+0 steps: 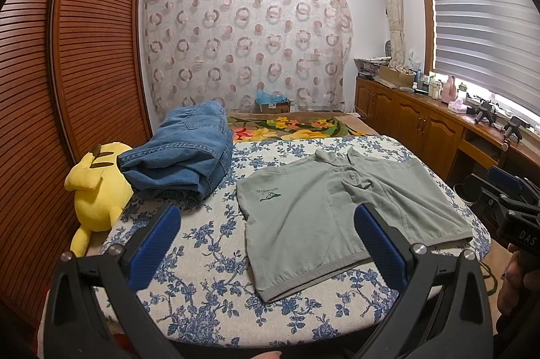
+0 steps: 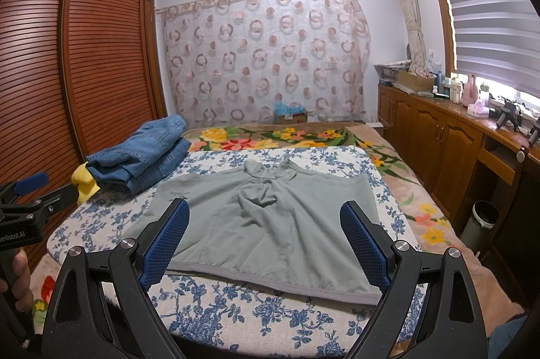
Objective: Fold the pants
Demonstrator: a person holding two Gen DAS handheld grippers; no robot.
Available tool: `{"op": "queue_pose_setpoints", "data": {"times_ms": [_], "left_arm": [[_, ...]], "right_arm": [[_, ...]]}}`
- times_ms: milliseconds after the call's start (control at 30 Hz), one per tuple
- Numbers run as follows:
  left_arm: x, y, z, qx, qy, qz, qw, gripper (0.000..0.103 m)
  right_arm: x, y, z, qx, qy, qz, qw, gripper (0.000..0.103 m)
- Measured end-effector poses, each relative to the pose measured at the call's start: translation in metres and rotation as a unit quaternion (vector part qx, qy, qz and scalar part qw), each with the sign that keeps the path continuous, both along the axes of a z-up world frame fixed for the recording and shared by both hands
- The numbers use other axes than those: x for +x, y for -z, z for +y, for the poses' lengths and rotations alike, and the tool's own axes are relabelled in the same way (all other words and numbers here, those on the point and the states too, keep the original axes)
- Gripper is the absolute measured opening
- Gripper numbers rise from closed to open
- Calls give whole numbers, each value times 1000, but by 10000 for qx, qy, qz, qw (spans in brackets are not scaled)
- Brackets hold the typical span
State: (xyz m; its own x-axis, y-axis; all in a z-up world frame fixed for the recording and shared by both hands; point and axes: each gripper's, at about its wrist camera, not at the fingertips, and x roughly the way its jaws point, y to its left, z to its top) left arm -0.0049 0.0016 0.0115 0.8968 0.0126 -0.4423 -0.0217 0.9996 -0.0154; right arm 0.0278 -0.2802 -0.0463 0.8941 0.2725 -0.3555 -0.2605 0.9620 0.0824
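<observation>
Grey-green shorts [image 1: 324,217] [image 2: 270,224] lie spread flat on the blue-flowered pad [image 1: 209,257] [image 2: 236,308], waistband toward me, with a small dark logo on the left leg. My left gripper [image 1: 266,214] hovers open above the pad's near edge, its right finger over the shorts' waistband. My right gripper [image 2: 265,214] is open too, held over the near waistband with nothing between its blue pads. Each gripper shows at the edge of the other's view: the right one [image 1: 506,190] and the left one [image 2: 30,187].
Folded blue jeans [image 1: 182,153] [image 2: 138,160] sit at the pad's far left, beside a yellow plush toy [image 1: 98,187]. A slatted wooden wardrobe [image 1: 67,55] stands left. Wooden cabinets [image 2: 438,149] with cluttered tops run along the right, with a bin [image 2: 479,224] on the floor.
</observation>
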Motion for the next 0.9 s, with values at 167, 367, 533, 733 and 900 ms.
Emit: {"op": "queue_pose_setpoints", "data": {"times_ms": [167,367,533,733,900], "left_arm": [[-1,-1,0,5,0,-3,10000,103],[-1,-4,0,10,5,-2,10000,103],[-2,-5,-1,8,6,-6,10000,103],[-2,-6,-2,13,4,-10,10000,103],[-2,-6,-3,8,13,-5,10000,103]], "right_arm": [[0,0,1,-3,3,-2,10000,93],[0,0,1,-4,1,-3,10000,93],[1,0,1,-4,4,-6,10000,93],[1,0,1,-3,2,-6,10000,93],[1,0,1,-7,4,-3,10000,93]]}}
